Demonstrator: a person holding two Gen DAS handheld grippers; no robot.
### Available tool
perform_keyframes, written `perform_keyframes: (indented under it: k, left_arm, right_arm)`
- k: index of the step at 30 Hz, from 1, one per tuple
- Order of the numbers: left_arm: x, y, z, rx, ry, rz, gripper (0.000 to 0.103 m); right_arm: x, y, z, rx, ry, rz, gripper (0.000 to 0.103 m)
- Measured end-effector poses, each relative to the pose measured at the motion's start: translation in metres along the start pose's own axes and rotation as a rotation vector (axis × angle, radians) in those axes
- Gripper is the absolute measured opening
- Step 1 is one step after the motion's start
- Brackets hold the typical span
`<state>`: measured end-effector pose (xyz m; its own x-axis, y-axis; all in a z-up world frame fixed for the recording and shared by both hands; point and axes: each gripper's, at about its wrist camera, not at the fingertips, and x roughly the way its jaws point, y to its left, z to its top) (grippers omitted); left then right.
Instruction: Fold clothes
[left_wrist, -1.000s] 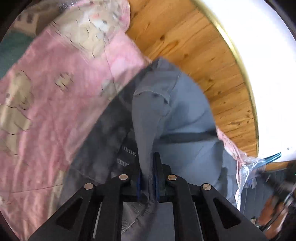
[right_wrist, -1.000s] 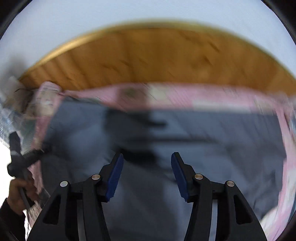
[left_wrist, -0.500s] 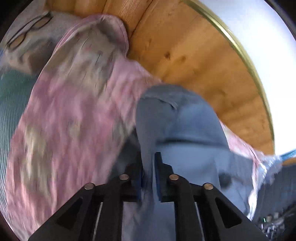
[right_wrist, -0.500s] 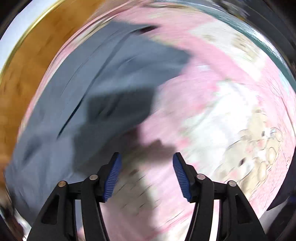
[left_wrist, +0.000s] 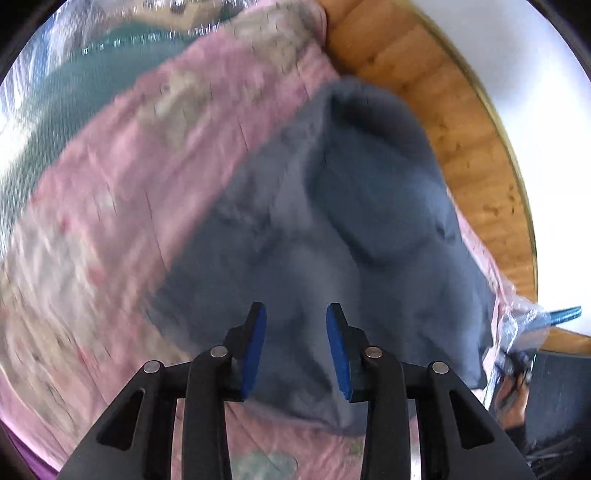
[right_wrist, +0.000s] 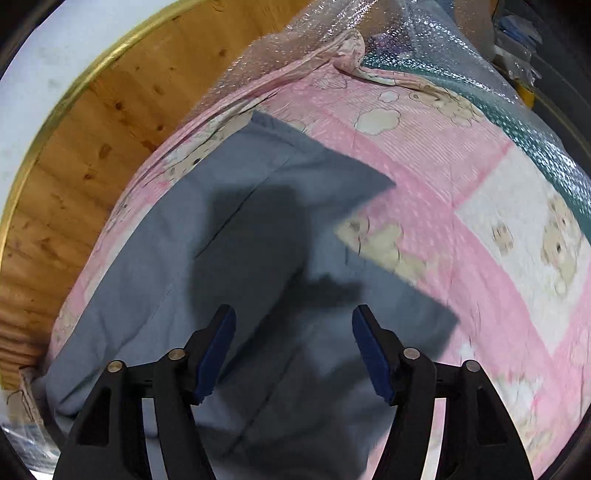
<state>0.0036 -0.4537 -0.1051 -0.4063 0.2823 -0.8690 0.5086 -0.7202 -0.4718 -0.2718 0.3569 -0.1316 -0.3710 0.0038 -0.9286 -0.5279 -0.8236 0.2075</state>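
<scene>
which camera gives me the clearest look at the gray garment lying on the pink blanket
The right wrist view: the gray garment is sharp there, showing its seams and the corner lying on the pink blanket. The left wrist view shows the same garment, bunched and motion-blurred, so its folds are hard to read.

— What's under the left gripper (left_wrist: 295, 347)?

— The grey-blue garment (left_wrist: 332, 229). The blue-padded fingers (left_wrist: 255, 343) stand apart with nothing between them, above the garment's near end.

— And the garment itself?

— It lies bunched on the pink patterned sheet (left_wrist: 122, 206), one rounded fold lifted at its far end. The picture is blurred, so I can't tell what kind of garment it is.

— What surrounds it?

— Pink sheet to the garment's left and in front of it. Past its far right edge runs a wooden board (left_wrist: 472, 147) with a brass-coloured rim, then a white wall (left_wrist: 532, 74). Far left of the garment, green cloth under clear bubble wrap (left_wrist: 74, 74). At the garment's right corner, crumpled clear plastic (left_wrist: 521, 325).
</scene>
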Motion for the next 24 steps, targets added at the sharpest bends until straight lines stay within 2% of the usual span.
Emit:
perform_keyframes:
  k: [2,5,7,8,9,10,13,14,16,17,18,19,20,21,22,23,24]
  left_arm:
    - [0.008,0.002,-0.017,-0.027,0.009,0.027,0.035]
    - [0.018,0.007,-0.035,-0.095,0.008,0.048,0.035]
    - [0.022,0.008,-0.044,-0.139,0.002,0.056,0.035]
    - [0.025,0.008,-0.049,-0.161,-0.001,0.06,0.035]
    - [0.027,0.009,-0.053,-0.183,-0.004,0.064,0.035]
    - [0.027,0.007,-0.055,-0.195,-0.012,0.066,0.035]
    - [0.021,-0.003,-0.055,-0.202,-0.048,0.083,0.035]
    - [0.018,-0.006,-0.054,-0.201,-0.062,0.089,0.035]
    - [0.011,-0.013,-0.052,-0.204,-0.085,0.096,0.035]
    - [0.008,-0.016,-0.051,-0.209,-0.099,0.094,0.035]
    - [0.005,-0.018,-0.05,-0.213,-0.113,0.091,0.035]
    - [0.001,-0.022,-0.048,-0.217,-0.132,0.086,0.035]
    - [-0.003,-0.026,-0.047,-0.22,-0.154,0.08,0.035]
    - [-0.005,-0.029,-0.043,-0.219,-0.169,0.069,0.035]
    - [-0.005,-0.032,-0.038,-0.219,-0.174,0.048,0.038]
    - [-0.005,-0.034,-0.034,-0.22,-0.176,0.025,0.042]
    - [-0.003,-0.036,-0.029,-0.224,-0.17,0.003,0.054]
  right_arm:
    - [0.026,-0.006,0.017,0.021,0.019,-0.059,0.069]
    - [0.065,-0.019,0.04,0.074,0.057,-0.044,0.068]
    - [0.081,-0.024,0.054,0.095,0.065,-0.029,0.063]
    - [0.079,-0.019,0.061,0.068,0.041,-0.024,0.022]
    - [0.077,-0.012,0.069,0.039,0.034,0.009,0.003]
    - [0.069,-0.005,0.077,0.009,0.008,0.048,0.002]
    - [-0.004,0.011,0.104,-0.074,-0.245,0.18,0.002]
    - [-0.025,0.011,0.111,-0.087,-0.309,0.196,0.001]
    - [-0.033,0.002,0.125,-0.081,-0.328,0.138,0.002]
    - [-0.033,-0.004,0.131,-0.073,-0.316,0.105,0.003]
    - [-0.019,-0.014,0.132,-0.051,-0.248,0.071,0.006]
    - [-0.01,-0.024,0.127,-0.033,-0.195,0.064,0.013]
    - [-0.001,-0.035,0.122,-0.014,-0.142,0.057,0.026]
    - [0.004,-0.046,0.113,0.007,-0.101,0.057,0.033]
    - [-0.004,-0.058,0.094,0.035,-0.096,0.077,0.043]
    - [-0.013,-0.068,0.075,0.059,-0.089,0.1,0.048]
    - [-0.021,-0.074,0.056,0.067,-0.076,0.135,0.05]
